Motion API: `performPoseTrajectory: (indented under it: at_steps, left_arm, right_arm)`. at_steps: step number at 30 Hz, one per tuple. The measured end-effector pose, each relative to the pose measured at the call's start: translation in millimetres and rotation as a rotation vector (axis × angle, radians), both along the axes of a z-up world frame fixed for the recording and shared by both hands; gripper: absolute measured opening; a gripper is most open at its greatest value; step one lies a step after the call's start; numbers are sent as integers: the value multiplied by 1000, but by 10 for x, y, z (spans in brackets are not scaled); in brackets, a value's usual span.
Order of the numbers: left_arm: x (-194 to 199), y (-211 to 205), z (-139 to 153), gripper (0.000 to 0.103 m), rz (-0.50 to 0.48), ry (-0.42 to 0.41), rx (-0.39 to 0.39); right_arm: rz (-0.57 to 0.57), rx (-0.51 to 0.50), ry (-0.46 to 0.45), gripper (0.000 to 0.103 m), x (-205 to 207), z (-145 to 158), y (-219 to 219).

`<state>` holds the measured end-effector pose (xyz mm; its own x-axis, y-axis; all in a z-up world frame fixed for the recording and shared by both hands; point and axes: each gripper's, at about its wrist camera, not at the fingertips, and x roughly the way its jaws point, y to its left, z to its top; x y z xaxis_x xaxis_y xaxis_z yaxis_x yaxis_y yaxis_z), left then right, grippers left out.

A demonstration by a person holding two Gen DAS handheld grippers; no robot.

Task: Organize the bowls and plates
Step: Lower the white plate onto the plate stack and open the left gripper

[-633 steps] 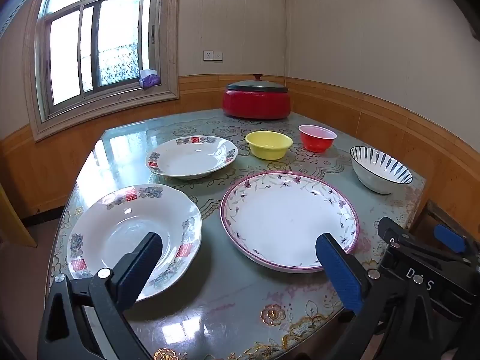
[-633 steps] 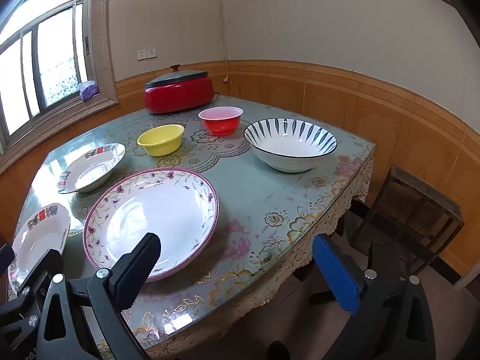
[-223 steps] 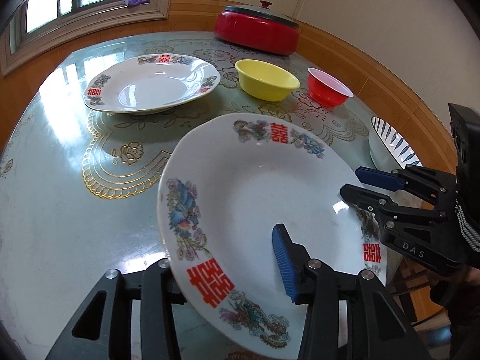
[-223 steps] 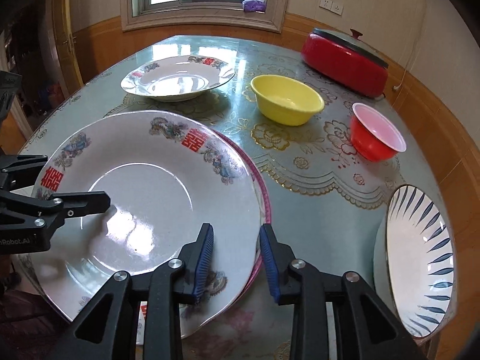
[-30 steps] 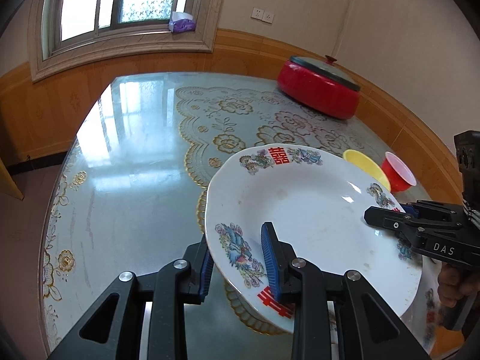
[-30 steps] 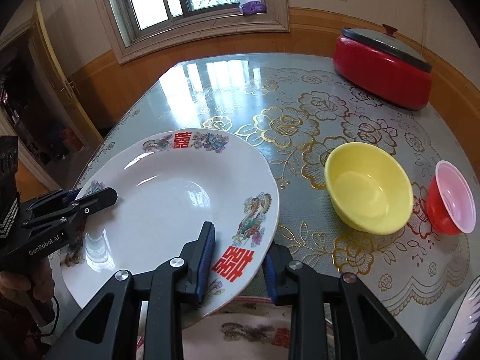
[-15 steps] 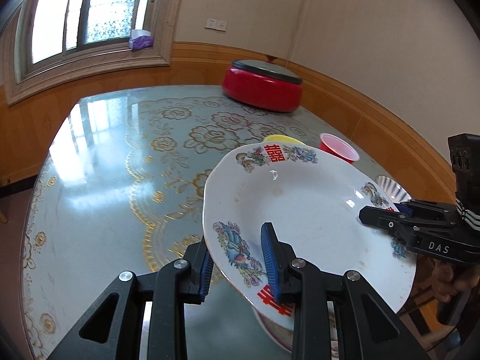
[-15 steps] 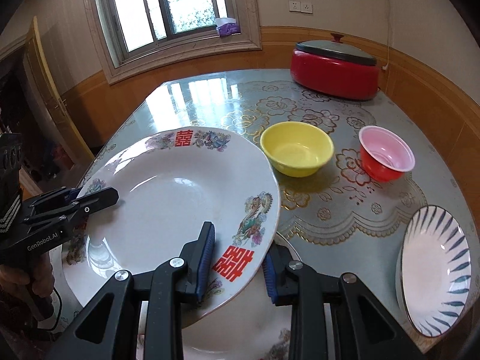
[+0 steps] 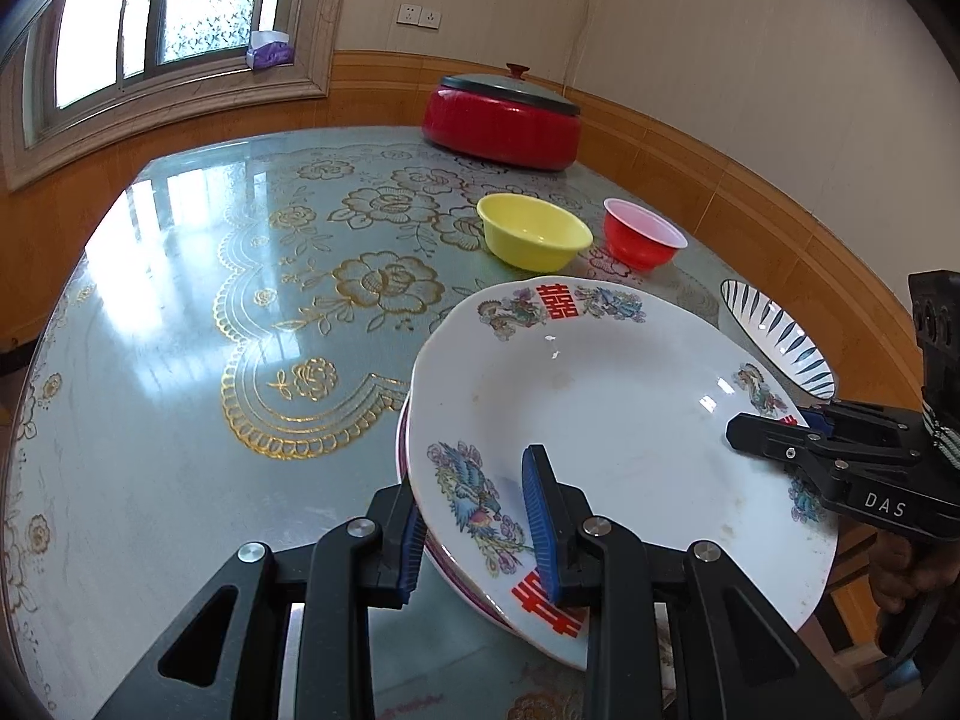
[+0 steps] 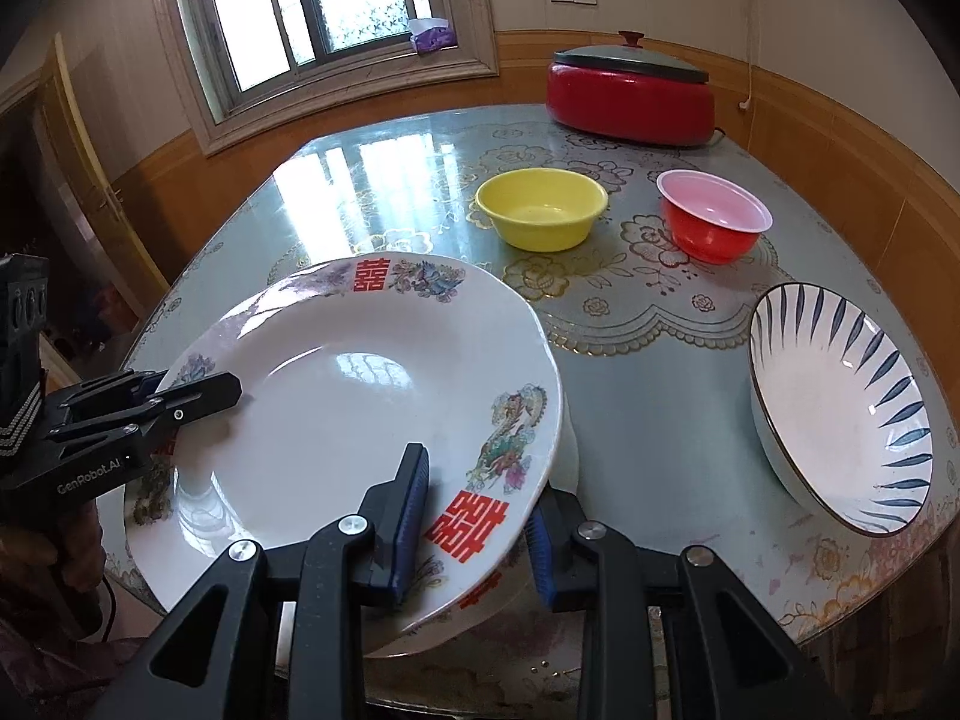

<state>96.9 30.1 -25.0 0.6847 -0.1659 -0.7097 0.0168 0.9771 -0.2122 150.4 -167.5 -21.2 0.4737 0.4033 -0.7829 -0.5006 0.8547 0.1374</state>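
The left gripper and right gripper are each clamped on opposite rims of the glossy, dragon-printed plate, held low in the frame just over the stack. Stacking is judged half done: the yellow bowl, red bowl and striped bowl are left loose.

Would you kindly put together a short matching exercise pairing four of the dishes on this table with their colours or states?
Things:
1. plate
2. small bowl
3. cup-shaped bowl
4. large bowl

States:
A. white with blue stripes
B. yellow
C. gripped at its rim by the left claw and right claw
D. red outside, pink inside

Pairs: 1-C, 2-B, 3-D, 4-A
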Motion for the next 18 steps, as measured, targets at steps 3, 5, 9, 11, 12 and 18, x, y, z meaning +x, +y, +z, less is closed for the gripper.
performPoseTrajectory:
  at_steps: [3,5,9,11,12,18]
  left_arm:
    - [15,-32,-56,30,11,9,1]
    - [22,-52,-58,30,22,4,16]
    - [44,-34,-64,30,41,5,13]
    - [44,-60,-68,32,42,-3,42]
    - [47,-62,-71,32,48,-2,49]
    - [49,-43,-161,30,60,35,61]
  right_arm:
    - [3,1,11,29,23,-71,-30]
    - [4,9,17,29,53,-99,-35]
    - [12,-10,-6,31,71,-113,-10]
    - [19,-34,-34,33,57,-117,5]
    - [22,-44,-44,33,53,-114,11]
    - [43,-121,-108,34,-18,-140,45]
